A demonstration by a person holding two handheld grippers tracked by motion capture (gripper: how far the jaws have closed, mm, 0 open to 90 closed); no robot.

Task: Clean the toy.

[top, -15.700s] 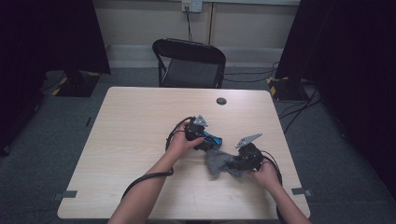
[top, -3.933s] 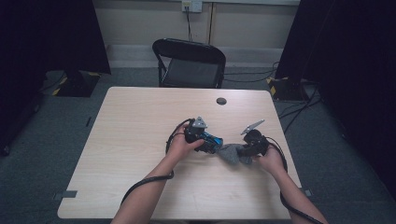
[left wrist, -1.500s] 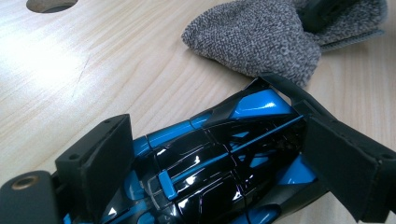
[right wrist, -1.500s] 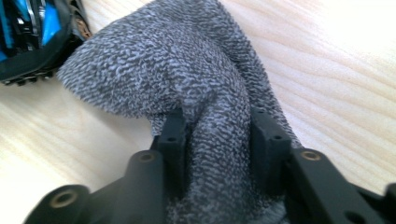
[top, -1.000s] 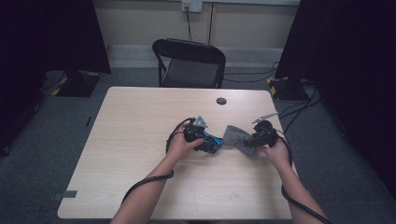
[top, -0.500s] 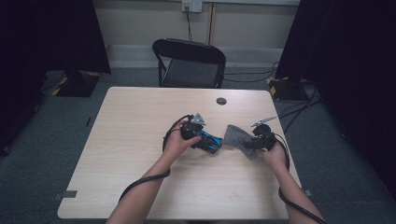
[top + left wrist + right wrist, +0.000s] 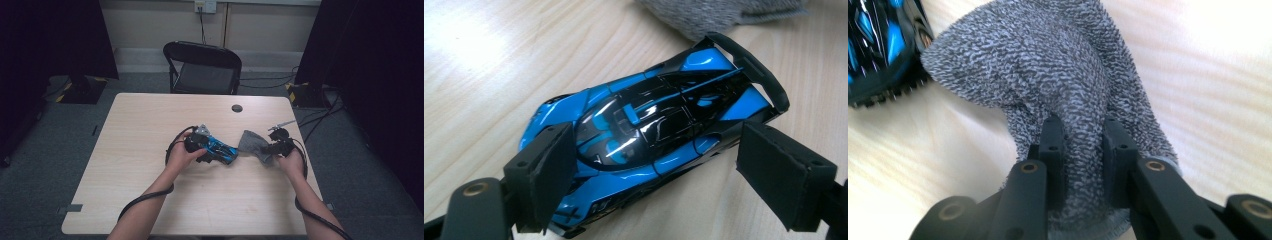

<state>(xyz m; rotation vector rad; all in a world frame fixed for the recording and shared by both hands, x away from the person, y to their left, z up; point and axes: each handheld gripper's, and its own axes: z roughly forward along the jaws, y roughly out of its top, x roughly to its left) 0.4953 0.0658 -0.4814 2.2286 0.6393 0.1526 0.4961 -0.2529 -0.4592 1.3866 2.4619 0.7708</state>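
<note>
A blue and black toy car (image 7: 221, 150) lies on the wooden table (image 7: 150, 200) near its middle. My left gripper (image 7: 216, 152) straddles it. In the left gripper view the wide-set pads of my left gripper (image 7: 656, 134) press the flanks of the car (image 7: 649, 120), which sits slanted between them. To its right lies a grey terry cloth (image 7: 251, 142), one edge by the car's tail. My right gripper (image 7: 268, 149) has just been closing and now pinches a fold of the cloth (image 7: 1058, 65) between its narrow jaws (image 7: 1083, 131). The car's tail (image 7: 878, 45) shows at the top left there.
A black folding chair (image 7: 202, 67) stands behind the table's far edge. A round black grommet (image 7: 237, 108) sits in the tabletop near that edge. Cables trail from both grippers toward the near edge. Dark curtains flank the room.
The right gripper's jaws have shut onto the cloth and bunched a fold of it. The left hand has shifted slightly left with the car.
</note>
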